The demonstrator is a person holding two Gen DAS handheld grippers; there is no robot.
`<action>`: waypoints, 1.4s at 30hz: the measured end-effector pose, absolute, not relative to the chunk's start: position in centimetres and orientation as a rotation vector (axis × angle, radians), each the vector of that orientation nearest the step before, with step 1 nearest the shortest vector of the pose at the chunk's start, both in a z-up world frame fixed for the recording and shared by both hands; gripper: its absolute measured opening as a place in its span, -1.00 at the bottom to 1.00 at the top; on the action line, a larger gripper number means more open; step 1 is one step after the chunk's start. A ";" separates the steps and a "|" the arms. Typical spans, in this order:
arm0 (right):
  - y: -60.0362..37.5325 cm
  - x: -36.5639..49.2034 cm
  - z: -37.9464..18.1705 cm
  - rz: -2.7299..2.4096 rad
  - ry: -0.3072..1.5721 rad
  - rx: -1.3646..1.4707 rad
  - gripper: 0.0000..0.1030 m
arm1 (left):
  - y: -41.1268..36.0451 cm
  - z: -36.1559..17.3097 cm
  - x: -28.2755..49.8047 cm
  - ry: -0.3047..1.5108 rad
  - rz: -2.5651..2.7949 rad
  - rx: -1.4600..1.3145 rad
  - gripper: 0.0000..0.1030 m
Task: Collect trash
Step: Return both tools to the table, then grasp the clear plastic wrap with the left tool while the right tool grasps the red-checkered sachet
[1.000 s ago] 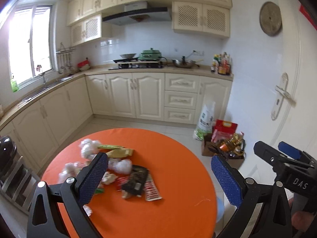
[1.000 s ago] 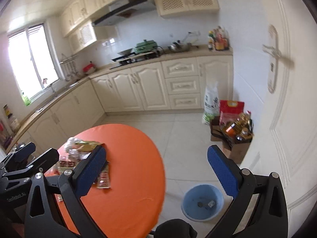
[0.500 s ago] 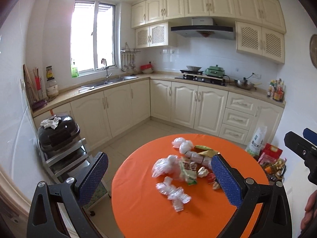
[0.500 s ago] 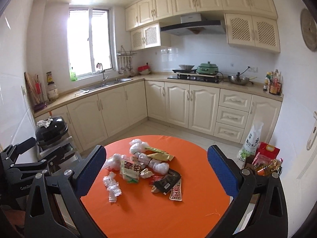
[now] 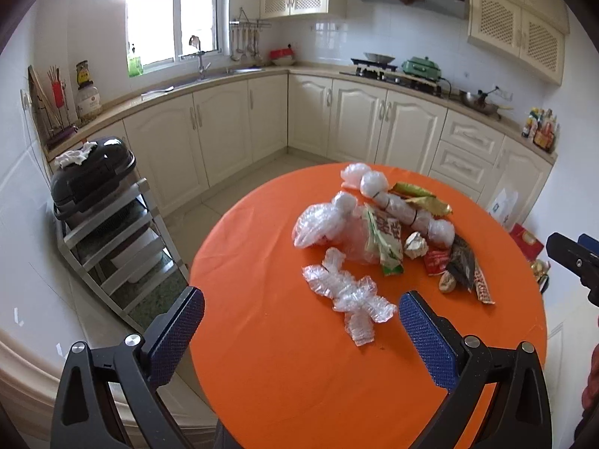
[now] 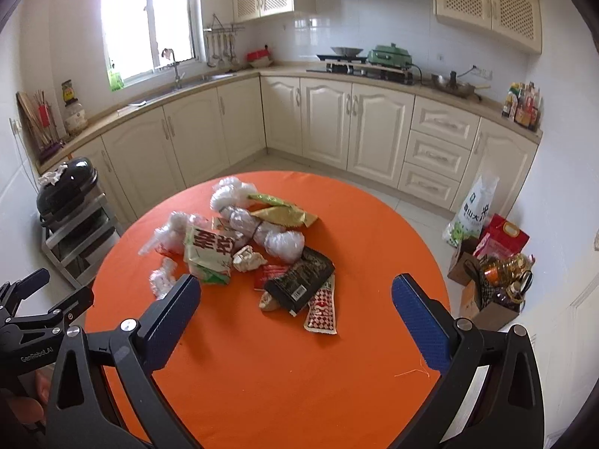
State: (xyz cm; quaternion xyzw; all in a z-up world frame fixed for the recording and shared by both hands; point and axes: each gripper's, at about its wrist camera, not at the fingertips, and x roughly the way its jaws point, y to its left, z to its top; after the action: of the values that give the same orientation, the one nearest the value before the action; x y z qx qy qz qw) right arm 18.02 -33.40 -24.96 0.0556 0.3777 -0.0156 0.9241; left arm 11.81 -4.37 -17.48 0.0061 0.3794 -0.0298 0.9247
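Litter lies heaped mid-frame in both wrist views, on the round orange table [image 5: 284,374]. Nothing collected yet, by the look of it.

Left gripper [image 5: 301,316]: jaws spread wide, nothing between them. Right gripper [image 6: 294,301]: likewise spread and empty. Both hang above the near side of the table, short of the pile.

Nearest item to the left gripper is the crinkled clear plastic wrap [image 5: 350,297], lower centre of the left view, just ahead of the jaws and a little toward the right finger. Its long axis runs on a slant, from upper left down to lower right of that frame. In the right view it shows only as a small white crumple at the pile's left edge, partly hidden behind a finger.

Nearest to the right gripper is the black packet [image 6: 299,284], with the red-and-white checked sachet [image 6: 322,307] touching it below; both sit centre frame, between the fingers' lines. The packet's long axis slants upper right to lower left.

Judgement: each hand has its own near piece, with the left on the wrap and the right on the packet. Either grip likely needs a wrist turn so the jaws close across the short side.

No bin visible in either view.
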 end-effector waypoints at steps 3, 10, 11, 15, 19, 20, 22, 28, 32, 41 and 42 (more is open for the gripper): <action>-34.6 18.9 -27.7 -0.049 0.842 0.128 1.00 | -5.0 -18.3 15.3 0.839 -0.069 0.011 0.99; -36.4 20.9 -33.2 -0.074 0.972 0.152 0.98 | -5.2 -23.3 22.6 0.911 -0.068 0.043 0.99; -36.5 21.3 -33.9 -0.075 0.988 0.150 0.97 | -5.3 -23.5 23.1 0.918 -0.066 0.050 0.99; -37.1 22.7 -36.8 -0.082 1.049 0.150 0.78 | -6.0 -25.6 25.5 0.957 -0.051 0.080 0.99; -37.3 24.4 -39.1 -0.064 1.097 0.139 0.65 | -5.9 -27.5 28.0 0.994 -0.030 0.094 0.97; -37.1 24.6 -39.3 -0.067 1.088 0.122 0.66 | -6.2 -28.3 28.9 0.999 -0.032 0.094 0.96; -37.2 25.1 -39.3 -0.058 1.081 0.117 0.62 | -6.0 -28.9 29.6 0.999 -0.060 0.070 0.83; -37.0 25.5 -39.0 -0.003 1.043 0.091 -0.06 | -6.1 -29.0 30.4 0.972 -0.128 0.067 0.02; -36.9 25.1 -38.8 0.013 1.037 0.099 -0.54 | -5.4 -28.7 30.7 0.981 -0.164 0.029 -0.42; -38.2 22.2 -38.4 0.044 1.041 0.196 -0.60 | -3.0 -27.7 28.3 0.984 -0.205 -0.007 -0.49; -38.3 22.0 -38.3 0.045 1.042 0.203 -0.61 | -2.8 -27.5 27.9 0.985 -0.206 -0.011 -0.50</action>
State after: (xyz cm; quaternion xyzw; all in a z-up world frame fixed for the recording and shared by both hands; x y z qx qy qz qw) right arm 21.98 -38.27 -38.31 0.0968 0.4967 0.0217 0.8623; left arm 27.91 -2.76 -27.54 -0.0052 0.4720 -0.0989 0.8760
